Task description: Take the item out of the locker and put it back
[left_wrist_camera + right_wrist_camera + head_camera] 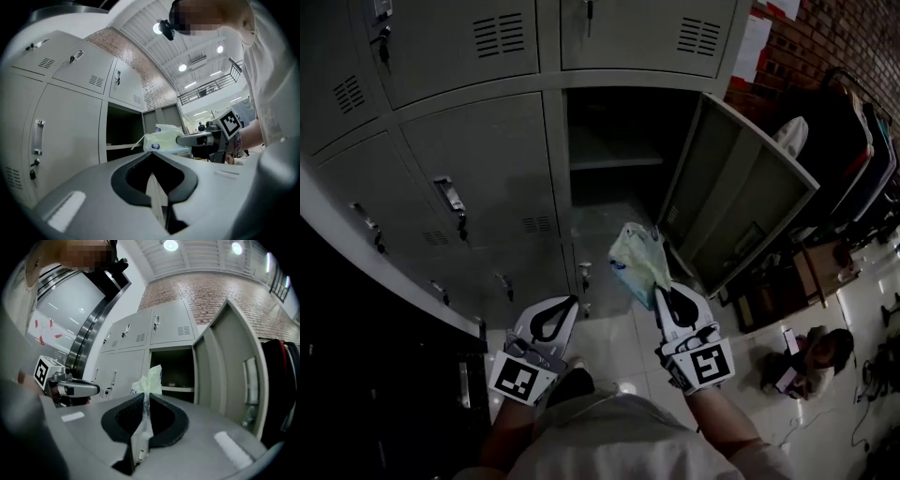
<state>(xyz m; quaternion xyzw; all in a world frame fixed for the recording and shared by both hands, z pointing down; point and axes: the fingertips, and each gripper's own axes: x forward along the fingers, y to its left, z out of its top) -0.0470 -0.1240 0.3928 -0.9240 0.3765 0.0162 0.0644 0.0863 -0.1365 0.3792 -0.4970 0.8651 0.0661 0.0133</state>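
Bag (pixel 636 260) of thin pale plastic, with something soft and white inside, hangs in the air just in front of the open locker (pixel 619 122). It is outside the compartment and touches nothing but the right tongs (pixel 659 292). Those tongs are pressed together on a gathered fold of the plastic; the right gripper view shows the film running down between the two pads. The left tongs (pixel 573 302) are pressed together on nothing and sit beside the right ones, low and to the left of the opening.

The item looks to be out, so the job in hand is probably its return. The pinch is on film only, not on the contents, so the bag can swing and the film can slip. A firm squeeze and a smooth, level carry would suit it better than a quick push.

The door (pixel 741 187) stands open on the right, close to the path, so the approach should run through the middle of the opening. The shelf (pixel 614 161) splits the compartment, and the taller space below it looks the easier target. The bag should rest on a surface before the tongs spread, so that it does not drop. The left tongs are best held out of the opening.
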